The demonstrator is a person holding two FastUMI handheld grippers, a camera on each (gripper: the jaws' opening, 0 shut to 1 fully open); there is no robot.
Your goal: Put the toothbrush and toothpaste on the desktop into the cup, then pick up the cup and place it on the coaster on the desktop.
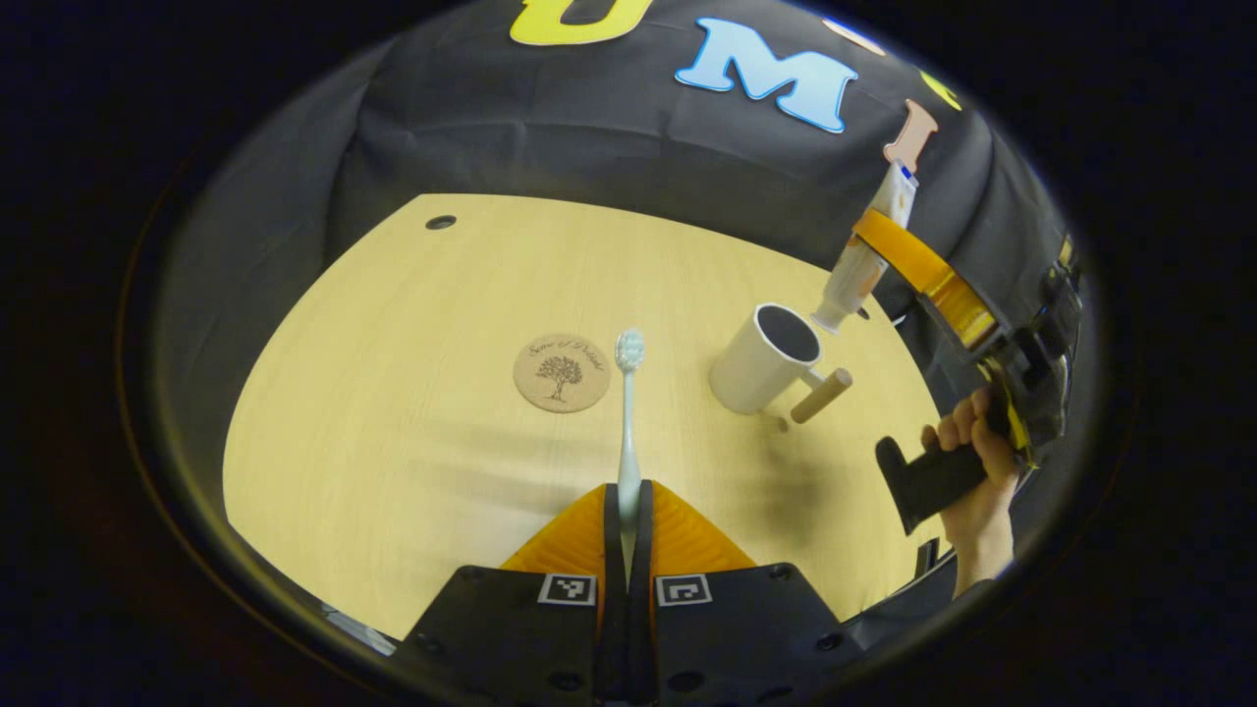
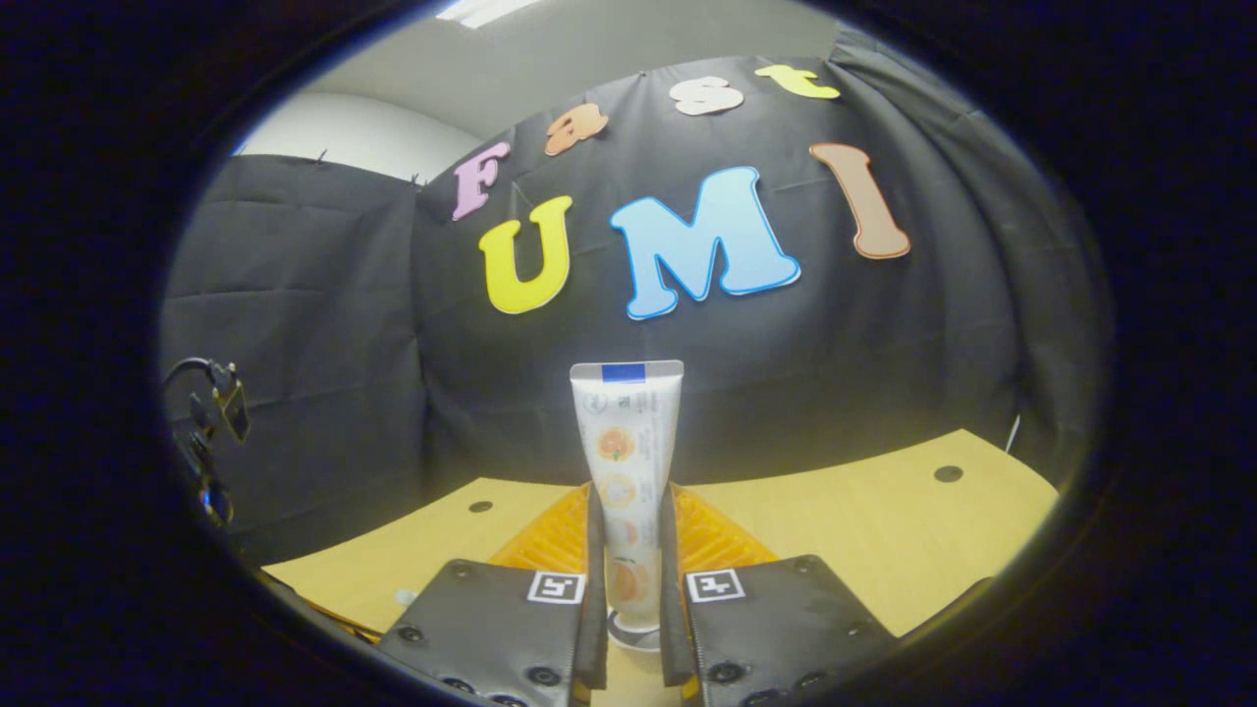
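Observation:
My left gripper (image 1: pixel 628 494) is shut on the handle of a pale toothbrush (image 1: pixel 628 412), whose bristle head points away from me and shows just right of the round cork coaster (image 1: pixel 562 372). To the right of them, a white cup (image 1: pixel 766 358) with a wooden handle stands upright on the desk. The right gripper (image 1: pixel 877 236), held by a hand (image 1: pixel 967 462), hangs above and behind the cup with the toothpaste tube (image 1: pixel 854 280) tilted cap-down near the rim. In the right gripper view, the right gripper (image 2: pixel 628 550) is shut on the toothpaste tube (image 2: pixel 627 442), crimped end up.
The light wooden desk (image 1: pixel 412 432) has a dark cable hole (image 1: pixel 441 222) at its far left corner and another cable hole (image 2: pixel 948 473) in the right gripper view. A small device on a stand (image 2: pixel 211 412) sits off the desk's edge. Black cloth walls close in behind.

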